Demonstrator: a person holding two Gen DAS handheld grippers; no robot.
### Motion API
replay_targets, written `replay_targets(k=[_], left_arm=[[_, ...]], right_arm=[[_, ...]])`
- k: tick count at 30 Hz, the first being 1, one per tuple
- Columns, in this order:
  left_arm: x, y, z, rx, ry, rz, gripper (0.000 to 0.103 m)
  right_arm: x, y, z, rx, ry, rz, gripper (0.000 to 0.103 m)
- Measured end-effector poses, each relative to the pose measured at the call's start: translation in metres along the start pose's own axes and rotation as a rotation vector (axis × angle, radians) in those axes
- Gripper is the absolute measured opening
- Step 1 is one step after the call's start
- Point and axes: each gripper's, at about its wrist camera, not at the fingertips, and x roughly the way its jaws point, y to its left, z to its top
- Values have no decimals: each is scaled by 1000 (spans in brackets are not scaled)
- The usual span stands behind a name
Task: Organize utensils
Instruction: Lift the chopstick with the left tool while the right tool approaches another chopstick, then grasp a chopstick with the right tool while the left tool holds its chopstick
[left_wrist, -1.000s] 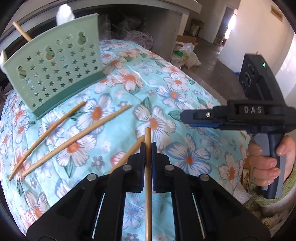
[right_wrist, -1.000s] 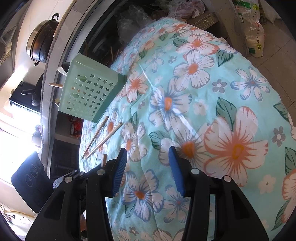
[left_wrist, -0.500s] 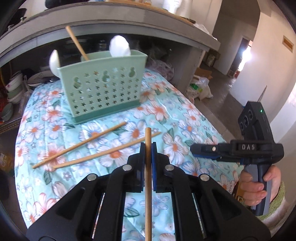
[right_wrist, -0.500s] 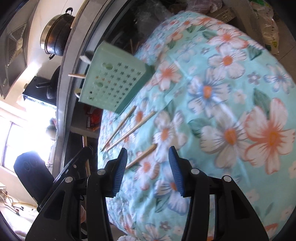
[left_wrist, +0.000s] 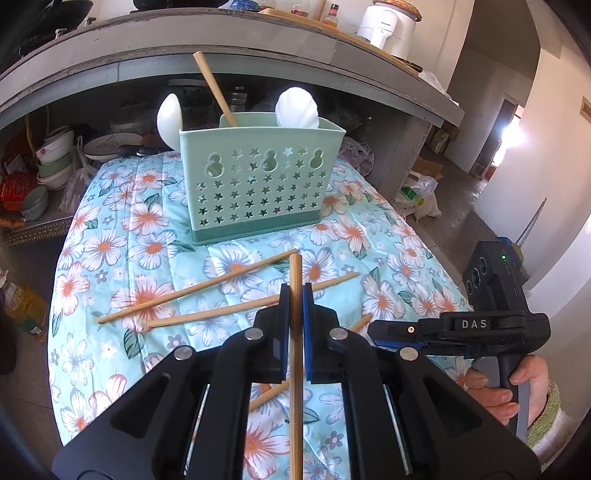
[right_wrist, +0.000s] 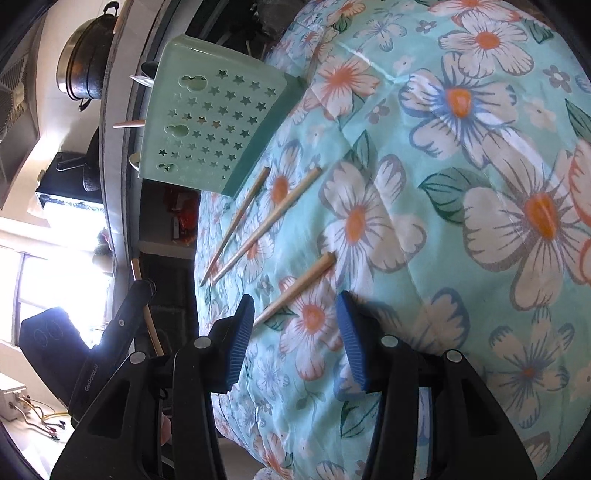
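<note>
"DAS" is printed on the right hand-held gripper (left_wrist: 384, 328).

chopsticks (left_wrist: 295, 354): matt wood | caddy (left_wrist: 258, 181): smooth matt plastic | tablecloth (left_wrist: 110, 236): printed cloth | spoons (left_wrist: 295, 109): glossy white

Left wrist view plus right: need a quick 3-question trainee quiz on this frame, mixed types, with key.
1. True or false: the left gripper is shut on a chopstick.
2. How many chopsticks lie loose on the cloth? A) one B) three C) five
3. Fill in: the right gripper is ____, holding nothing.

Key
1. True. Its pads clamp the stick upright in front of the caddy.
2. B. Two long ones lie near the caddy, and a third lies just ahead of the right gripper.
3. Open.
</note>
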Motion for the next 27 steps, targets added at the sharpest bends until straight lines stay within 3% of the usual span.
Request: replay_targets(k=[11, 19, 27], left_arm=[[0, 10, -1, -18, -1, 15, 5], [4, 6, -1, -16, 9, 13, 5], [7, 1, 0, -12, 18, 17, 5]], right_arm=[[19, 2, 10, 35, -33, -19, 38], [23, -7, 13, 94, -75, -32, 17], [24, -14, 15, 133, -96, -18, 14]])
